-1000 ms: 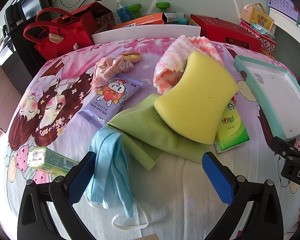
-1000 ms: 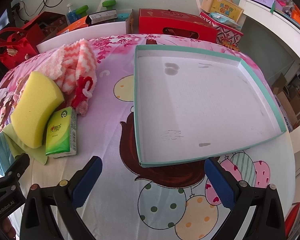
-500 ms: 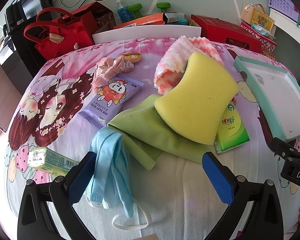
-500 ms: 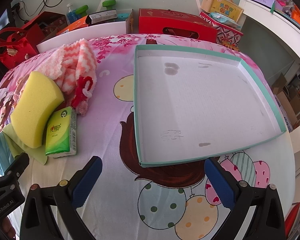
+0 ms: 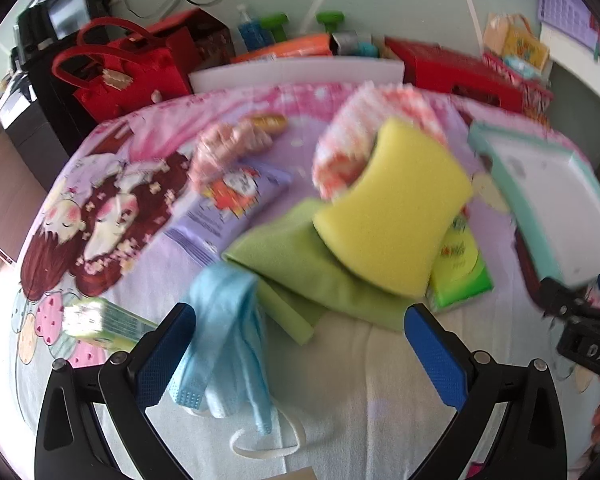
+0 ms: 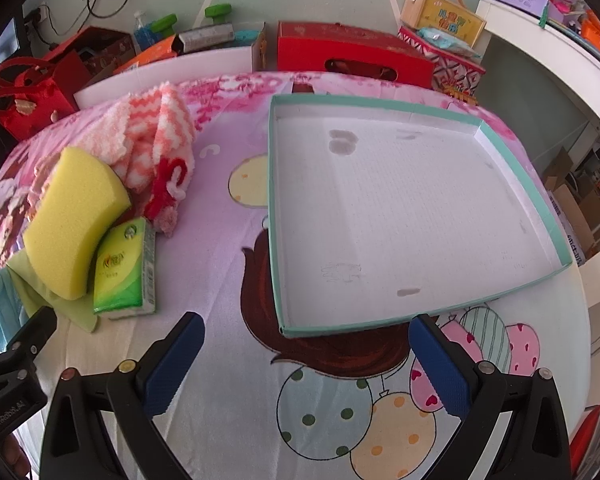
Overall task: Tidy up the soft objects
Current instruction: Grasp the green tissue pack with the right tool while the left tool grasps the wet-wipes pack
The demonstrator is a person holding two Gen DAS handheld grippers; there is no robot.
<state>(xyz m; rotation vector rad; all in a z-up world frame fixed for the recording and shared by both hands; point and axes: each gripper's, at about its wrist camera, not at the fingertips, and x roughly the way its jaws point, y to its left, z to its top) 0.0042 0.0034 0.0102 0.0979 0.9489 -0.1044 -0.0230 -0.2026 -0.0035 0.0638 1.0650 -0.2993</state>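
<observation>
A yellow sponge leans on a green cloth and a pink-white knit towel in the left wrist view. A blue face mask lies by my left gripper, which stands open and holds nothing. A green tissue pack sits right of the sponge, and a purple wipes pack and pink fabric lie further back. My right gripper is open over the cloth, just before the teal-rimmed white tray. The sponge and tissue pack lie to its left.
A small green packet lies at the left edge of the cartoon-print tablecloth. Red bags, red boxes and a white board crowd the far side. A white shelf stands at the right.
The left wrist view is now blurred and the scene has shifted slightly, so the left gripper has begun to move. The right gripper and the objects have stayed in place.
</observation>
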